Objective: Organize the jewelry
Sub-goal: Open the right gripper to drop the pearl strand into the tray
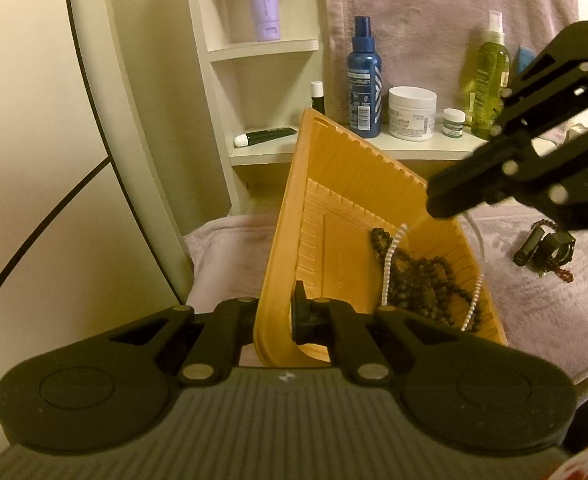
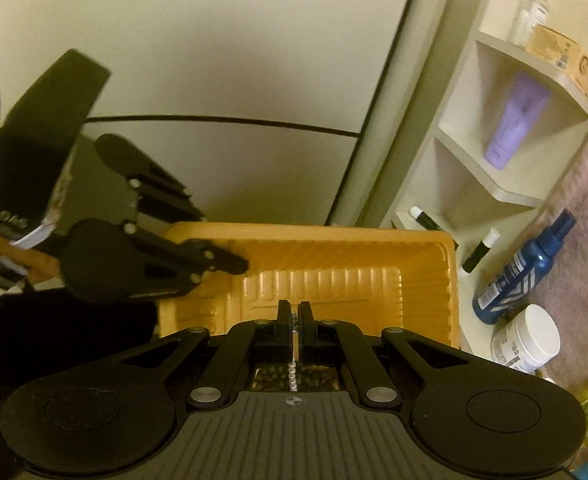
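Note:
My left gripper [image 1: 281, 312] is shut on the near rim of an orange ribbed tray [image 1: 354, 184] and holds it tilted. A dark bead necklace [image 1: 422, 280] lies in the tray's lower corner. My right gripper [image 1: 434, 206] hangs over the tray, shut on a thin white bead chain [image 1: 390, 260] that dangles into the tray. In the right wrist view the chain [image 2: 294, 344] runs between my shut fingers [image 2: 294, 314], with the tray [image 2: 450, 280] below and the left gripper [image 2: 229, 264] on the tray's left rim.
A black watch and a red bead bracelet [image 1: 544, 248] lie on the pink towel [image 1: 534, 312] at right. Bottles and jars stand on the white shelf: a blue spray bottle [image 1: 364, 80], a white jar [image 1: 412, 112], a green bottle [image 1: 490, 76].

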`<state>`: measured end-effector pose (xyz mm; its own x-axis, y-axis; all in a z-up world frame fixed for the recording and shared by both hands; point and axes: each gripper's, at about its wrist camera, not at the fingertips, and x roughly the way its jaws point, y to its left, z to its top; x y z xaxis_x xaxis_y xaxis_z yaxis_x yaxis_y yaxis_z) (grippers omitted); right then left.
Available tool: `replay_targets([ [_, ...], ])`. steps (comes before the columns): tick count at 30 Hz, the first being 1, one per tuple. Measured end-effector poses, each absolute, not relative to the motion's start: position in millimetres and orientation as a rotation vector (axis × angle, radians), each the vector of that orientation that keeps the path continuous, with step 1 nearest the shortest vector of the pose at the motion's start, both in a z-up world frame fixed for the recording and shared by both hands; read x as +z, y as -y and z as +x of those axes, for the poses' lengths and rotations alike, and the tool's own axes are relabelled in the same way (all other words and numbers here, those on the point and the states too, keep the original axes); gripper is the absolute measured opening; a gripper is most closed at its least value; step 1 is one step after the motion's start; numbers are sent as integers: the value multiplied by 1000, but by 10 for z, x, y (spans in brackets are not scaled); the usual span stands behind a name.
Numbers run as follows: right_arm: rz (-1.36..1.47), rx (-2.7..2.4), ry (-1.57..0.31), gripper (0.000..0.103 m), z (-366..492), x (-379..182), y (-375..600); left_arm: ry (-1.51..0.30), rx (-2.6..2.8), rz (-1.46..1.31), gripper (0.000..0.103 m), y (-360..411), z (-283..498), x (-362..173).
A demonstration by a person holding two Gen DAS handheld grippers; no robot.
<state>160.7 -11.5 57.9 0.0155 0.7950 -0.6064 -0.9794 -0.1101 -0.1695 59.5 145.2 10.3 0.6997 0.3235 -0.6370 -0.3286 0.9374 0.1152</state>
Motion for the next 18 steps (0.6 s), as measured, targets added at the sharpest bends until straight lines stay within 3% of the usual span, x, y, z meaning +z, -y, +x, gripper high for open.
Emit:
replay_targets([
  [11, -556, 1473, -373, 3, 1832, 646, 267, -708, 362, -13, 5, -1468, 601, 87],
  [18, -420, 1283, -372, 3, 2107, 713, 915, -706, 363, -11, 5, -1466, 600, 87],
])
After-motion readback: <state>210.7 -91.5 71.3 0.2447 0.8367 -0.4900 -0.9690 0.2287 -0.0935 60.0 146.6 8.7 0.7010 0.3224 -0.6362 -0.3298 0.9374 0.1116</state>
